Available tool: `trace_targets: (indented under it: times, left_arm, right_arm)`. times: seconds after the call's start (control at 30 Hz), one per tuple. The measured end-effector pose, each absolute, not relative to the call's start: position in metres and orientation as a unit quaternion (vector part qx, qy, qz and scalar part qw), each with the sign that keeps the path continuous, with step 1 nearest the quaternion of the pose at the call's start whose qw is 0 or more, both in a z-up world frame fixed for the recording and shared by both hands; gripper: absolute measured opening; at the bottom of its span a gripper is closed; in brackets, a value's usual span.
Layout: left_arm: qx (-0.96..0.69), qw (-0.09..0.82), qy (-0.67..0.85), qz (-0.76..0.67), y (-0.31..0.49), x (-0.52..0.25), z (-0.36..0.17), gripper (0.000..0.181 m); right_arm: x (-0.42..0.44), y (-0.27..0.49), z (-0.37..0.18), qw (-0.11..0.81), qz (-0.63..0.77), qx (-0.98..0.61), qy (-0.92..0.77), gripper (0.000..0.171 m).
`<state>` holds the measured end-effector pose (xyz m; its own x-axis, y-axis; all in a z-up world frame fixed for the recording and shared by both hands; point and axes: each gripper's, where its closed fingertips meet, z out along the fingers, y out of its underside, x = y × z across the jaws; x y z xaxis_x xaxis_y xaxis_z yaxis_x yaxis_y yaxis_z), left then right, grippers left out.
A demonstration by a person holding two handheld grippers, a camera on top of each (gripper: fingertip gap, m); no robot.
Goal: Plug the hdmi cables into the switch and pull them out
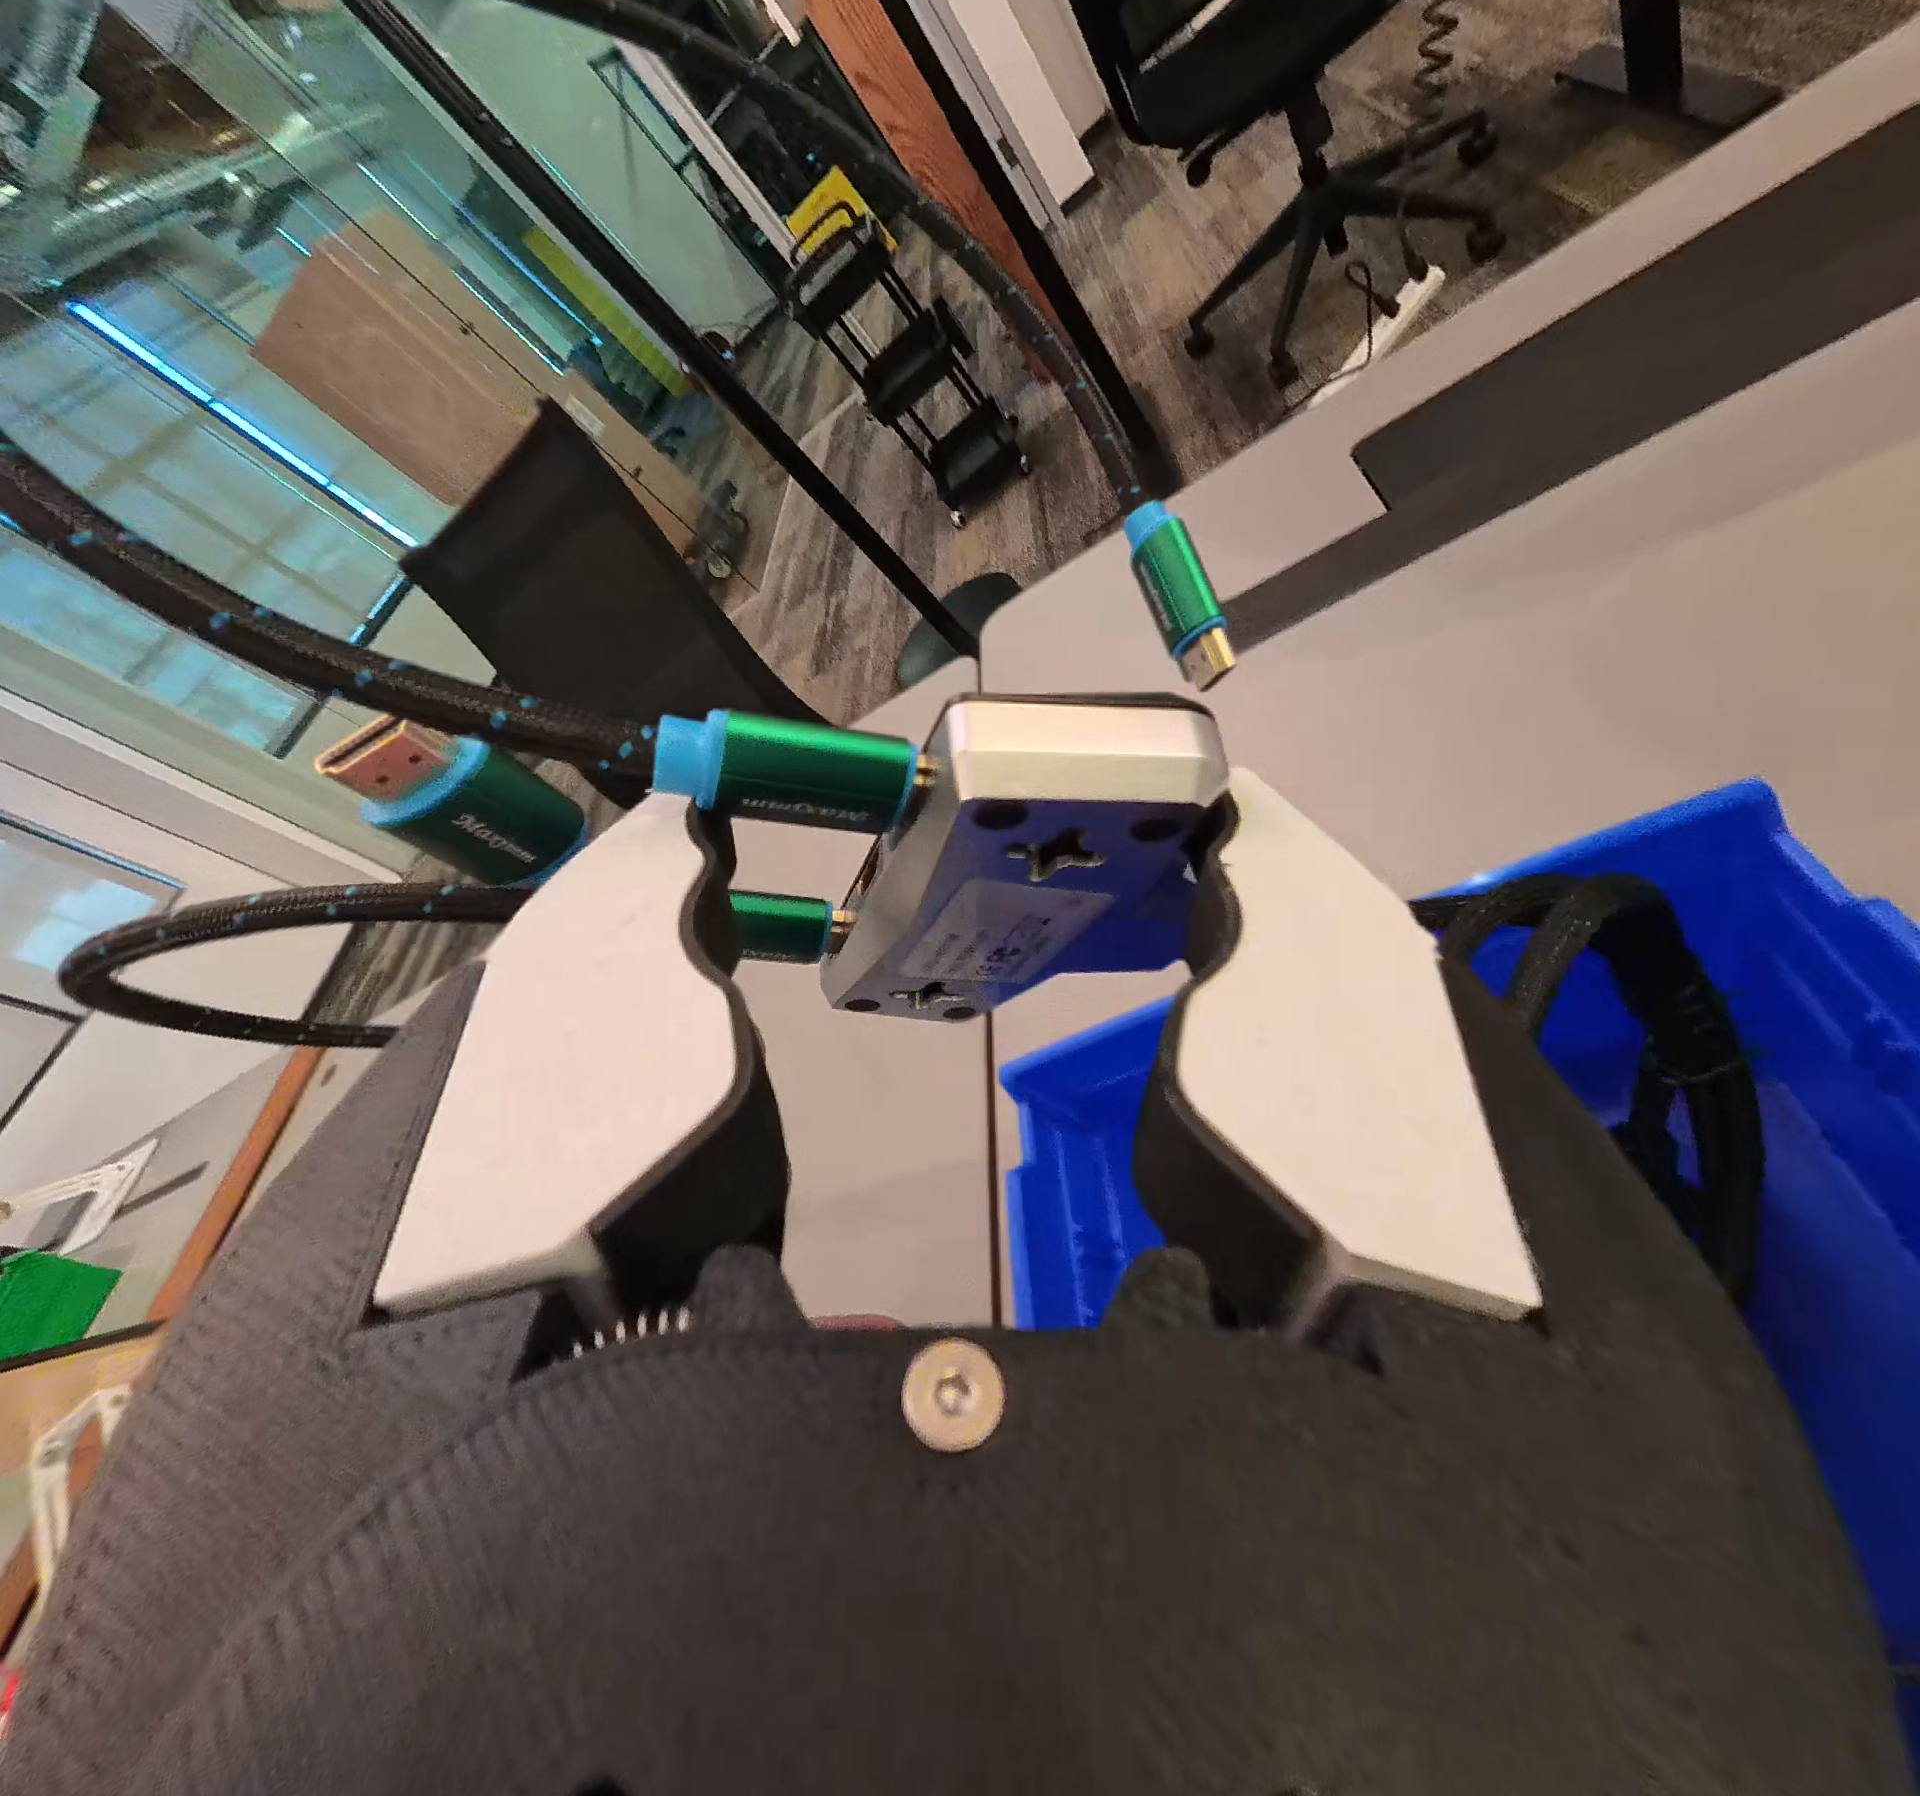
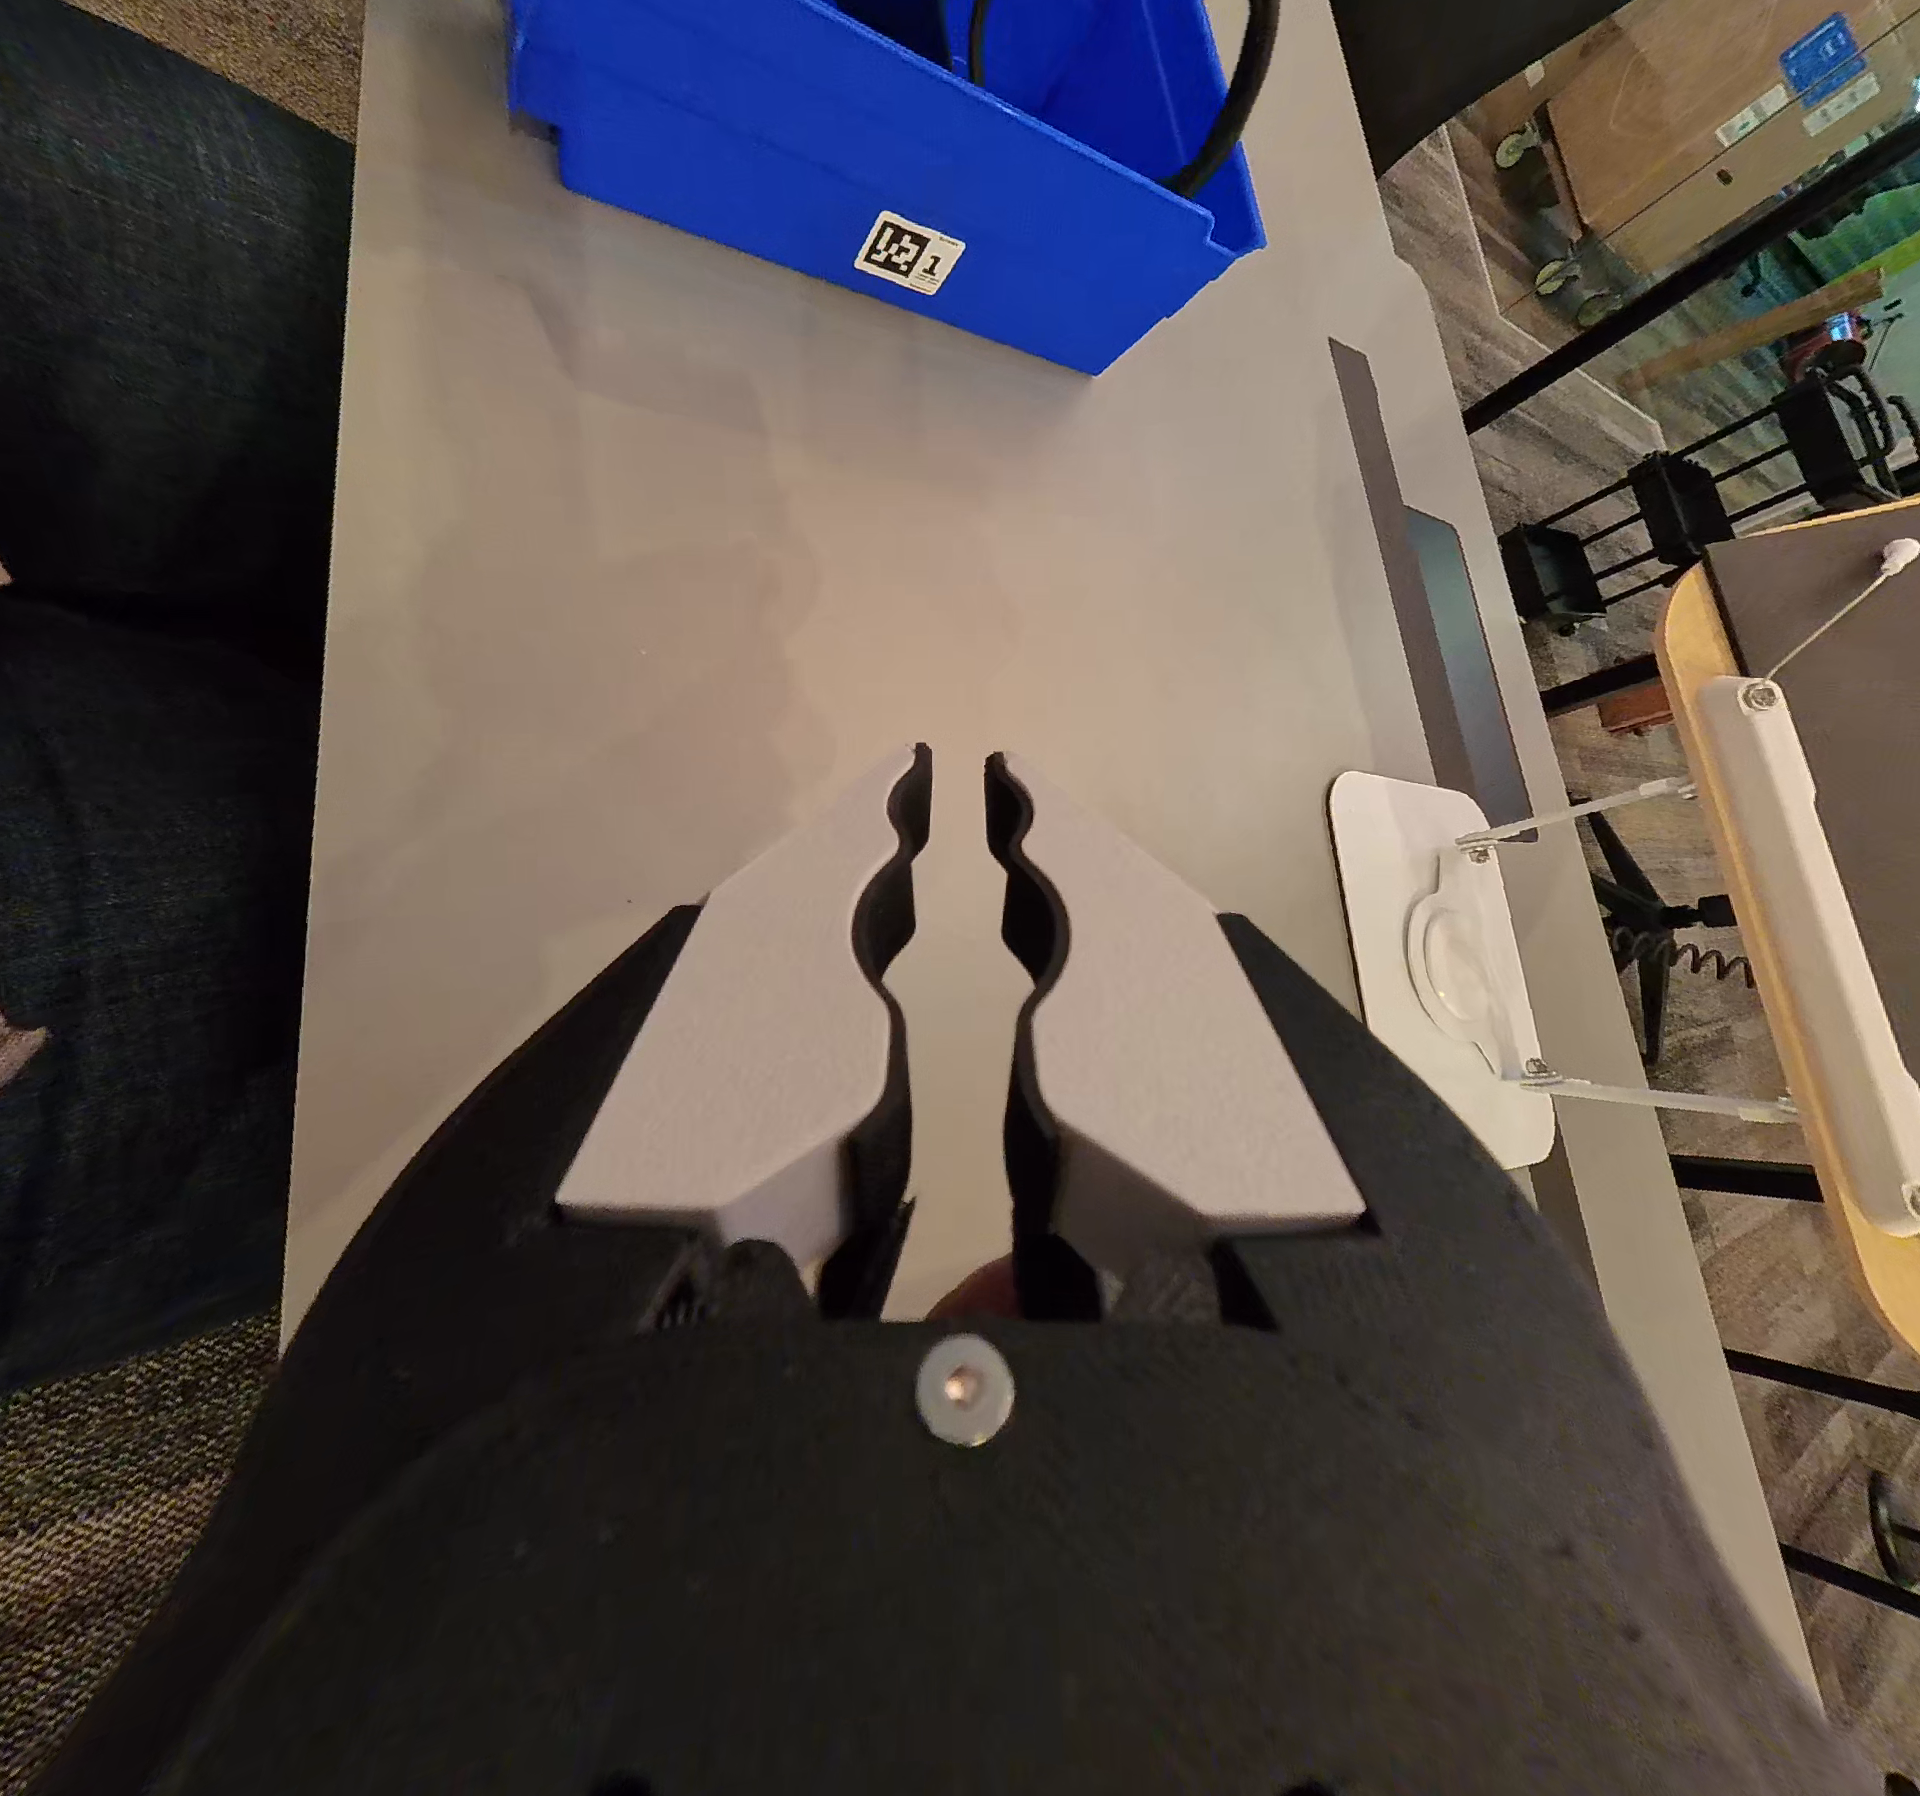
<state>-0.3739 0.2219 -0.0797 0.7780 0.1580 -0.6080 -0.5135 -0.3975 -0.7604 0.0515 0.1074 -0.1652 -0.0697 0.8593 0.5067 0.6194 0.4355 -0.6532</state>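
Hanging in mid-air at the centre of the left wrist view, the small silver metal switch box (image 1: 1039,873) shows its flat underside with a pale label and cross-shaped mounting slots. The left gripper (image 1: 961,811) has its grey, wavy-edged fingers spread wide: the right finger touches the box's right edge, while the left finger lies against the upper plugged green connector (image 1: 810,778) rather than the box, so whether it truly clamps the box I cannot tell. Two glossy green metal HDMI plugs with light blue collars sit in the box's left side, the lower one (image 1: 781,923) partly hidden behind the finger; their black braided cables (image 1: 312,650) with blue flecks loop off toward the left. A third green plug (image 1: 1179,593) dangles free just above the box, and a fourth (image 1: 447,796) points its gold tip to the upper left.

At the right of that view, the blue plastic bin (image 1: 1787,915) holds coiled black cable; in the right wrist view the same bin (image 2: 831,146) sits at the top of the smooth grey tabletop (image 2: 623,551) with a square marker sticker on its wall.

The right gripper (image 2: 956,759) hovers over bare table, fingers nearly together with a narrow gap, holding nothing.
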Motion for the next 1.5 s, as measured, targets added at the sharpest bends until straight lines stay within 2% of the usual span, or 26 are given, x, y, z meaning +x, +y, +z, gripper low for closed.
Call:
trace_targets:
  times: [0.47,0.87,1.17,1.5]
  left_arm:
    - [-0.721,0.590,0.121,0.343,0.216,-0.359,0.014,0.084]
    - [-0.689,0.630,0.191,0.302,0.227,-0.269,0.046,0.084]
    - [-0.659,0.611,0.337,0.281,0.248,-0.175,0.012,0.084]
    - [-0.593,0.516,0.536,0.306,0.256,-0.089,-0.083,0.084]
  right_arm:
    - [0.058,0.105,-0.169,0.451,0.142,-0.520,-0.711,0.007]
    - [0.058,0.109,-0.160,0.475,0.147,-0.527,-0.689,0.013]
    - [0.066,0.120,-0.148,0.500,0.142,-0.542,-0.660,0.014]
    - [0.061,0.136,-0.121,0.523,0.182,-0.562,-0.614,0.024]
